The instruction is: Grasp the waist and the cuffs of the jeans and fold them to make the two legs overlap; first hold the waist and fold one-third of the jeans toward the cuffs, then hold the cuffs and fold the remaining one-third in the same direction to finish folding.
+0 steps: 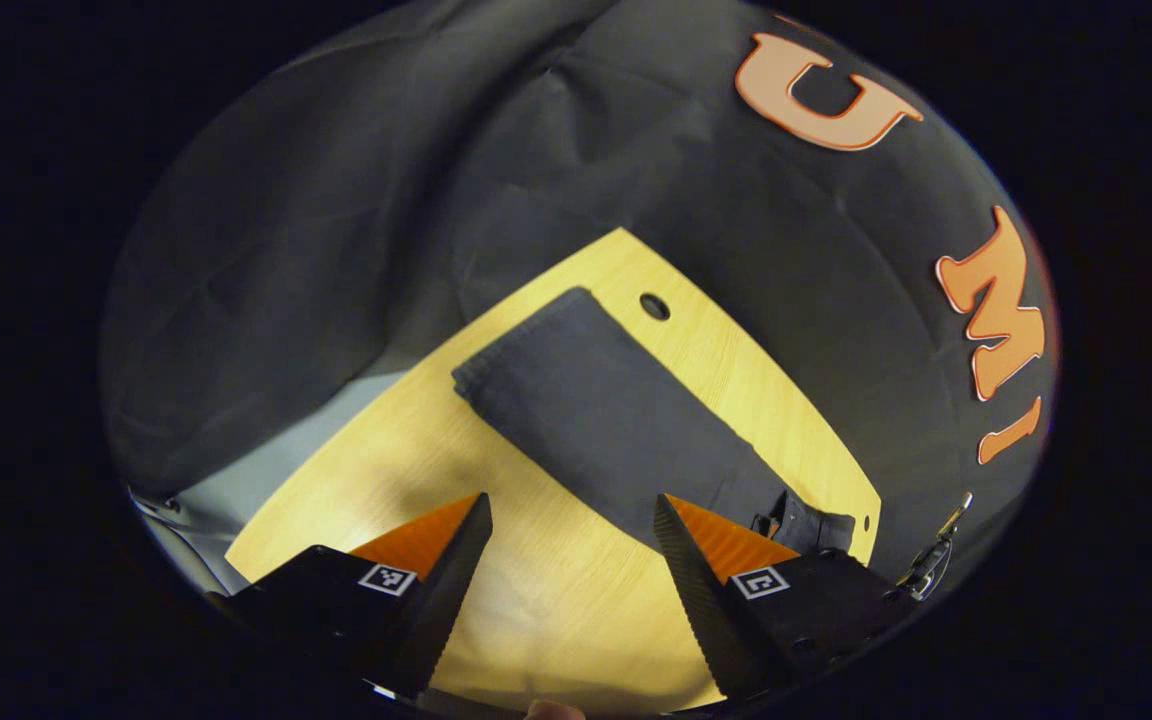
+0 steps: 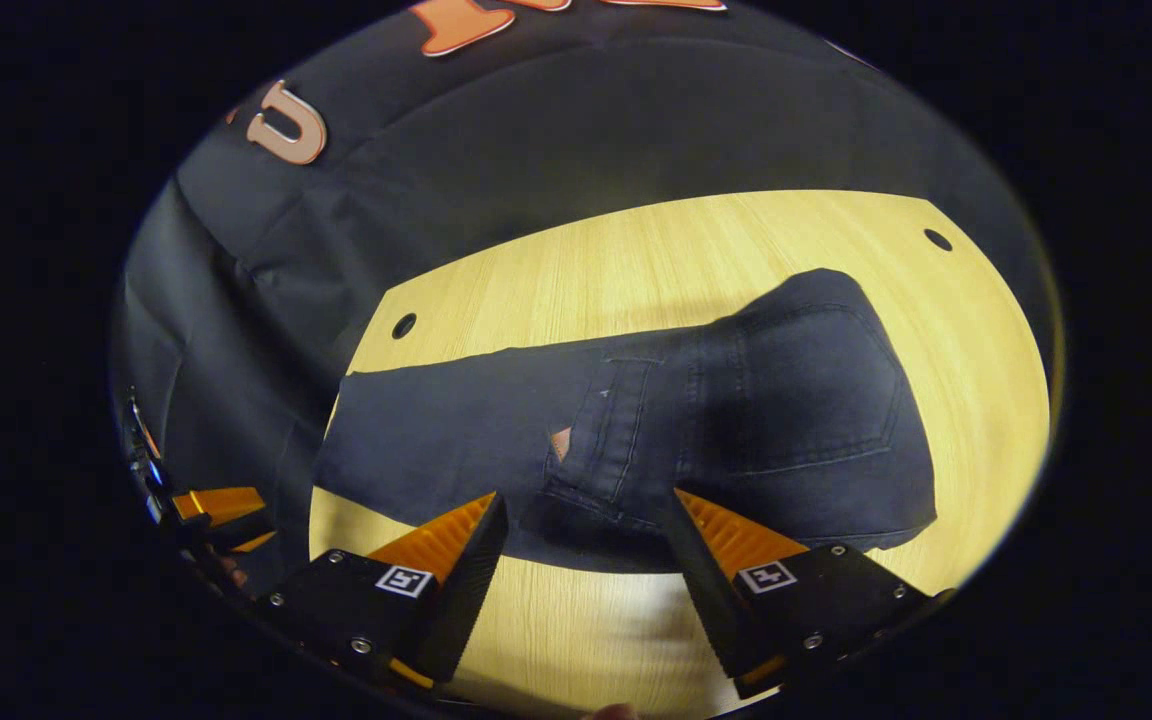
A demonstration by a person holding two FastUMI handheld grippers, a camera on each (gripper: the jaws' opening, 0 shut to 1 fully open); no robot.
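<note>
Dark jeans lie across the wooden table. Their waist part is folded over the legs, with a back pocket facing up and the waistband near the middle. The legs run left to the cuffs at the table's edge. My right gripper is open just in front of the waistband, with nothing between its fingers. In the left gripper view the jeans stretch from the cuffs down to the waistband. My left gripper is open over bare wood beside the leg.
Round holes sit near the table's corners. The left gripper shows at the far left of the right gripper view, off the table's edge. Black cloth walls surround the table. Bare wood lies in front of the jeans.
</note>
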